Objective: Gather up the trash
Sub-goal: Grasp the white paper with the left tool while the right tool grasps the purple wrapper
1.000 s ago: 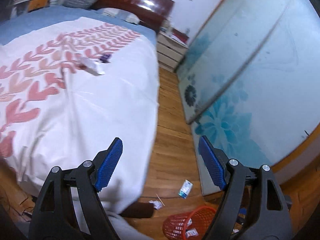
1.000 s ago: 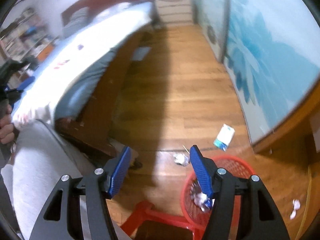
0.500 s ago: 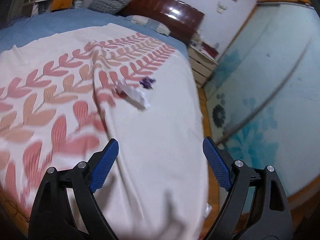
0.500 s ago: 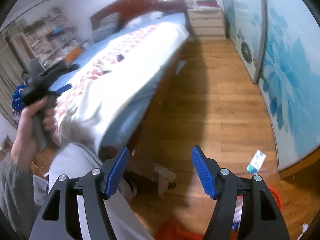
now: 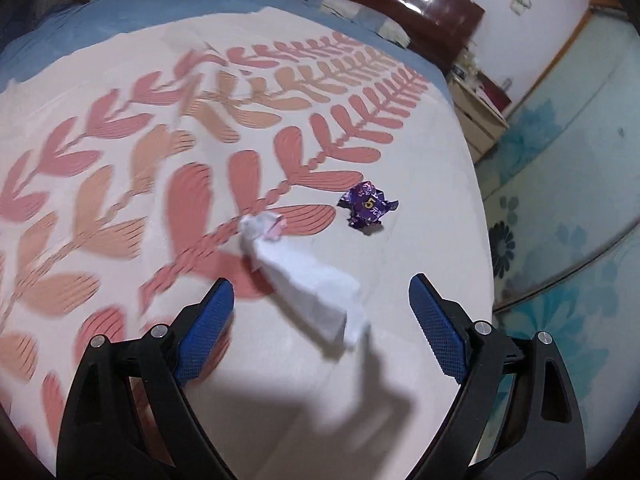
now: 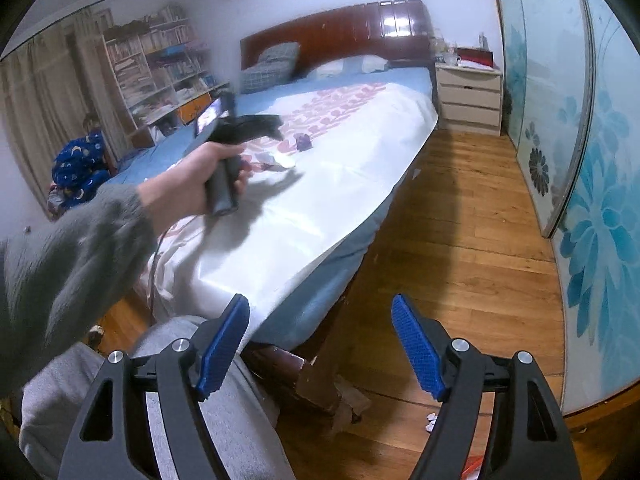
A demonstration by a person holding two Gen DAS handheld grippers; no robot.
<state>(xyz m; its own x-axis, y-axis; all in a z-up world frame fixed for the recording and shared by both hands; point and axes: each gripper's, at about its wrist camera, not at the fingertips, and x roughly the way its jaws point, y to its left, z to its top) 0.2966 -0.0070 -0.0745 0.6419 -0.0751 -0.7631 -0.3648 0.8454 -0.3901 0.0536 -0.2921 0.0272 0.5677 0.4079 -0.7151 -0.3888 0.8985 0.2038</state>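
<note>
A crumpled white paper (image 5: 304, 276) lies on the bed's white and pink leaf-patterned cover (image 5: 140, 160), just ahead of my open left gripper (image 5: 320, 332), between its fingers. A crumpled purple wrapper (image 5: 367, 210) lies beyond it, to the right. In the right wrist view the left gripper (image 6: 256, 124) hovers over the bed near the white paper (image 6: 280, 159) and the purple wrapper (image 6: 303, 142). My right gripper (image 6: 320, 348) is open and empty above the floor beside the bed's foot corner.
The bed's right edge (image 5: 476, 216) drops to a wooden floor (image 6: 472, 216). A nightstand (image 6: 468, 96) stands by the headboard, sliding floral glass doors (image 6: 580, 160) line the right wall, and bookshelves (image 6: 152, 68) stand far left. Small white scraps (image 6: 431, 420) lie on the floor.
My left gripper swung from the floor and red basket up over the bed and closed in on the white paper. My right gripper lifted away from the basket to face the bed.
</note>
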